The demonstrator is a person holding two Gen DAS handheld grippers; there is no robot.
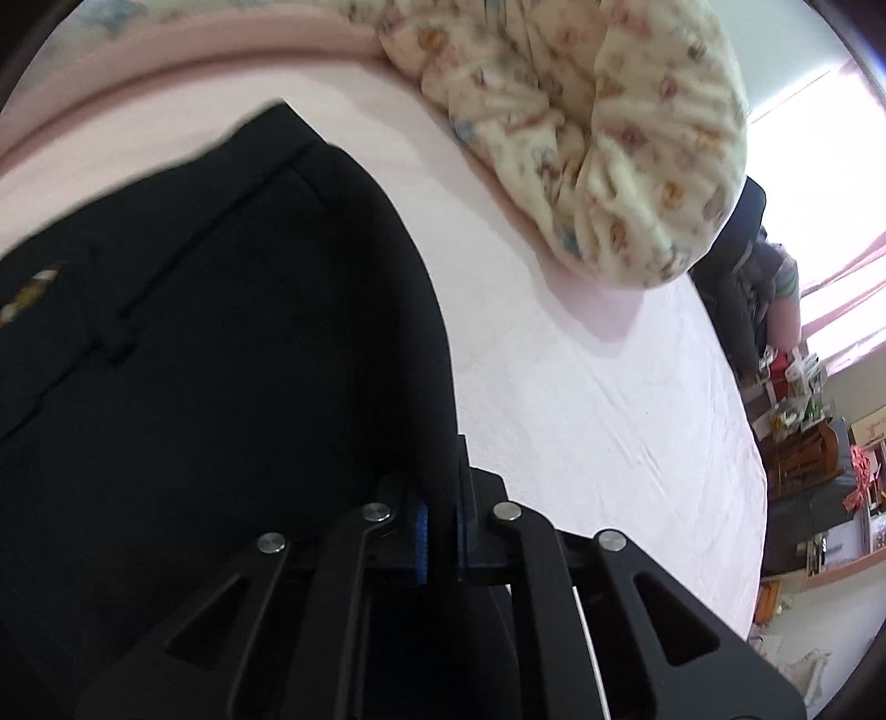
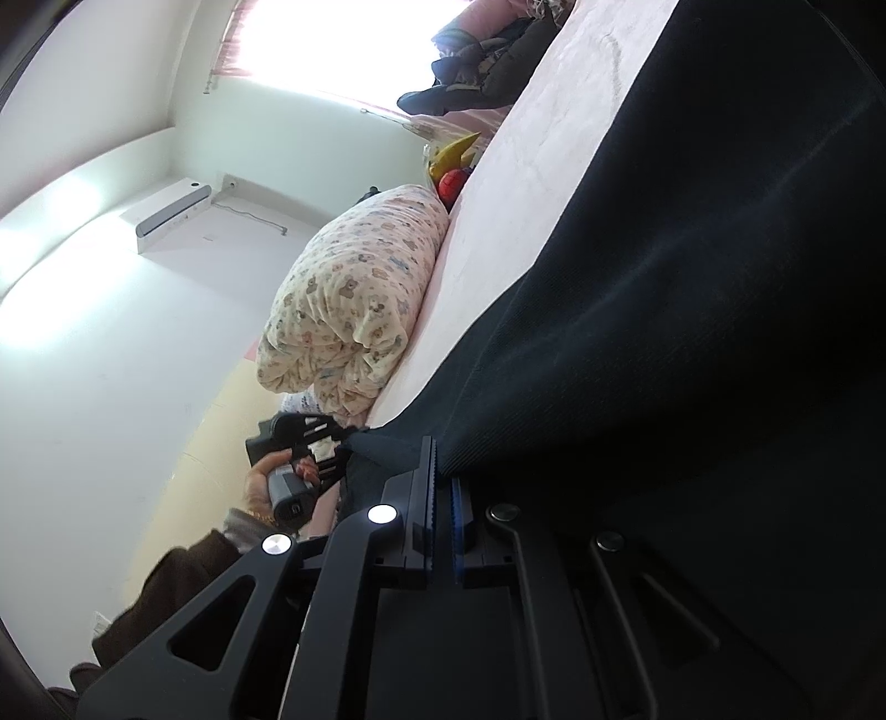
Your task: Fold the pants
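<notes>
Left gripper: the left gripper [image 1: 440,531] has its jaws pinching a fold of the black pants [image 1: 221,343]; the cloth runs down between the blue ribbed pads [image 1: 422,540] at the near centre of the left wrist view.
Right gripper: the right gripper [image 2: 443,526] has its jaws pressed together on an edge of the pants [image 2: 692,310]; the dark cloth enters the narrow gap between the pads and spreads away to the right.
Pants: in the left wrist view they fill the left half, with a seam and a pocket line running far to near and a small gold mark at the far left edge. In the right wrist view they cover the right side and lie against the pink bed sheet [image 2: 531,183].
Bed: the pink sheet [image 1: 581,399] stretches to the right of the pants in the left wrist view, with a raised pink edge along the far side.
Quilt: a rolled cream quilt [image 1: 598,138] with a small bear print lies on the far part of the bed, apart from the pants; it also shows in the right wrist view [image 2: 354,299].
Other gripper in the right wrist view: the left gripper [image 2: 310,437] is seen at the left, held in the person's hand [image 2: 266,482], touching a corner of the pants.
Room: a bright window [image 2: 332,39], a wall air conditioner [image 2: 171,213] and dark clothes [image 2: 487,61] at the far end of the bed.
</notes>
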